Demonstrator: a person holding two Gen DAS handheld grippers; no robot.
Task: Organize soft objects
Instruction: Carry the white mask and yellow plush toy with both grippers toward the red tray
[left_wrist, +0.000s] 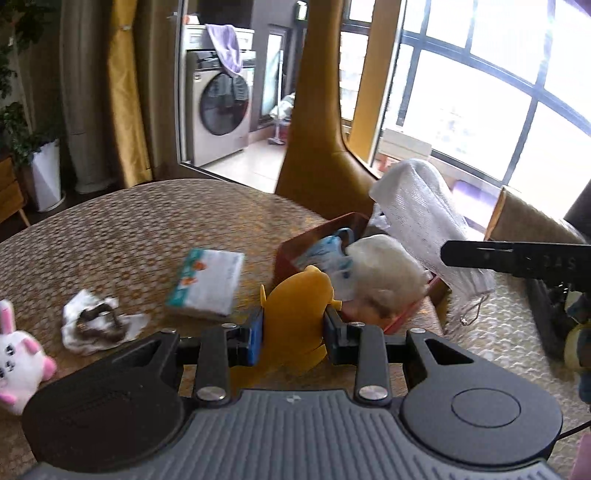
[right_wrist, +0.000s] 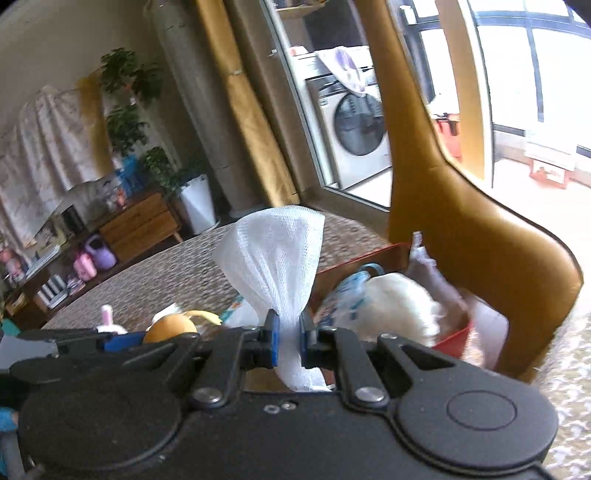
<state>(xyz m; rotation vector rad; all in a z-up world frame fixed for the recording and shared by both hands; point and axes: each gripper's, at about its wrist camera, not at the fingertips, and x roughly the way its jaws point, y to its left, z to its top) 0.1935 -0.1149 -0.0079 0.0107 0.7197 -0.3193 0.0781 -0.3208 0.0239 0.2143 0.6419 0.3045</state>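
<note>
My left gripper (left_wrist: 293, 326) is shut on a yellow duck-shaped soft toy (left_wrist: 299, 306), held just in front of a red-brown box (left_wrist: 295, 245). The box holds a white fluffy plush (left_wrist: 384, 273) and a blue-white soft pack (left_wrist: 328, 251). My right gripper (right_wrist: 289, 339) is shut on a white mesh cloth (right_wrist: 275, 254), which stands up above the blue pads; the same cloth (left_wrist: 424, 218) hangs right of the box in the left wrist view. The box (right_wrist: 365, 258) and white plush (right_wrist: 399, 306) lie to its right.
On the patterned table (left_wrist: 129, 221) lie a tissue pack (left_wrist: 207, 282), a crumpled white-brown cloth (left_wrist: 98, 325) and a pink-white bunny plush (left_wrist: 16, 354). A mustard chair (left_wrist: 321, 147) stands behind the box. A washing machine (left_wrist: 218, 110) and windows are beyond.
</note>
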